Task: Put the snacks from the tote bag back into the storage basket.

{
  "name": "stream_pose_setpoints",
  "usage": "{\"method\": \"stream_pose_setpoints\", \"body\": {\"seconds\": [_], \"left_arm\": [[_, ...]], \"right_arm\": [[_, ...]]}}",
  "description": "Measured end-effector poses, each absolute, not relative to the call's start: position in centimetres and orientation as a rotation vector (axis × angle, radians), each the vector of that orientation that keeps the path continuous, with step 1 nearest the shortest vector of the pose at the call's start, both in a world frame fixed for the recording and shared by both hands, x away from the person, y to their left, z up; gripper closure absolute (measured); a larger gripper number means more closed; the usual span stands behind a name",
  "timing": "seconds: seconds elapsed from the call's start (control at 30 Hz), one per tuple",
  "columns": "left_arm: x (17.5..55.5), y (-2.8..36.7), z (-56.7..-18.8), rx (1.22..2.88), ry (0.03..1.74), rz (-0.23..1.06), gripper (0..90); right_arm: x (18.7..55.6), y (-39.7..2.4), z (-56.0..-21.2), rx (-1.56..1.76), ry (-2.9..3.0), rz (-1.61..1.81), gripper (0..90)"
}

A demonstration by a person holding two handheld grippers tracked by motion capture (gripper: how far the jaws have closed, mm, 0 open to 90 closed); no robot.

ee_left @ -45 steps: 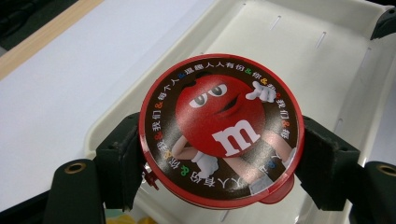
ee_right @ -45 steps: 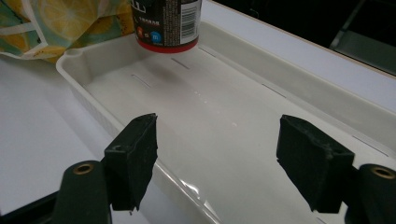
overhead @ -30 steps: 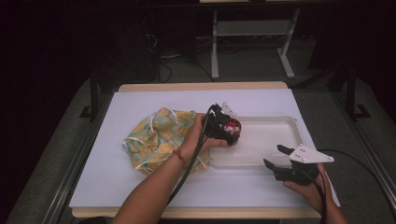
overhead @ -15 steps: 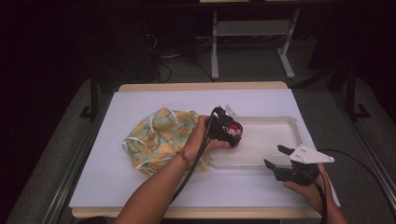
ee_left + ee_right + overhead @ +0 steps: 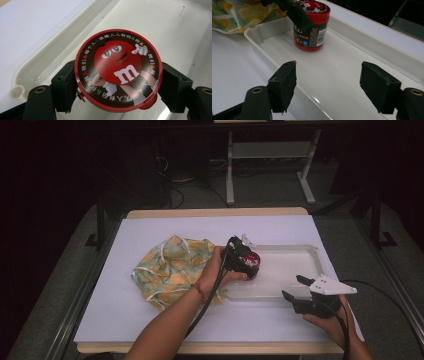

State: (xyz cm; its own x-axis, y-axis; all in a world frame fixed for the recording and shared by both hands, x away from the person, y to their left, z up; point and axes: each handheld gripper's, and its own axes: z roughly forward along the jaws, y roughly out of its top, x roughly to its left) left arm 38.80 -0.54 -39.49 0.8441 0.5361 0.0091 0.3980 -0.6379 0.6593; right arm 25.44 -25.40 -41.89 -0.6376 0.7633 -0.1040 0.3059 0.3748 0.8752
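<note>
Left gripper (image 5: 117,85) is clamped on the red candy jar (image 5: 118,68), a jaw pressing each side just under the lid, and the jar stands at the near-left end of the white tray (image 5: 352,75), seemingly with its base on the tray floor. Risk here, I'd say: it's a round, smooth jar, so any twist on letting go could tip it. Right gripper (image 5: 332,87) hovers at the tray's near edge on the worktop (image 5: 150,235), jaws spread wide, holding nothing. Patterned cloth (image 5: 170,267) lies just left of the tray.
</note>
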Motion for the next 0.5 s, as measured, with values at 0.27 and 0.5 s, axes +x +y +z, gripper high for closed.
{"method": "stream_pose_setpoints", "body": {"seconds": [0.27,0.5], "left_arm": [[38.92,-0.77,-40.15,2.353,0.697,0.254,25.5],[38.69,-0.77,-40.16,2.367,0.691,0.257,25.4]], "right_arm": [[25.46,-25.4,-41.87,0.92,2.14,1.208,28.7],[25.47,-25.35,-41.94,0.924,2.145,1.204,28.6]]}}
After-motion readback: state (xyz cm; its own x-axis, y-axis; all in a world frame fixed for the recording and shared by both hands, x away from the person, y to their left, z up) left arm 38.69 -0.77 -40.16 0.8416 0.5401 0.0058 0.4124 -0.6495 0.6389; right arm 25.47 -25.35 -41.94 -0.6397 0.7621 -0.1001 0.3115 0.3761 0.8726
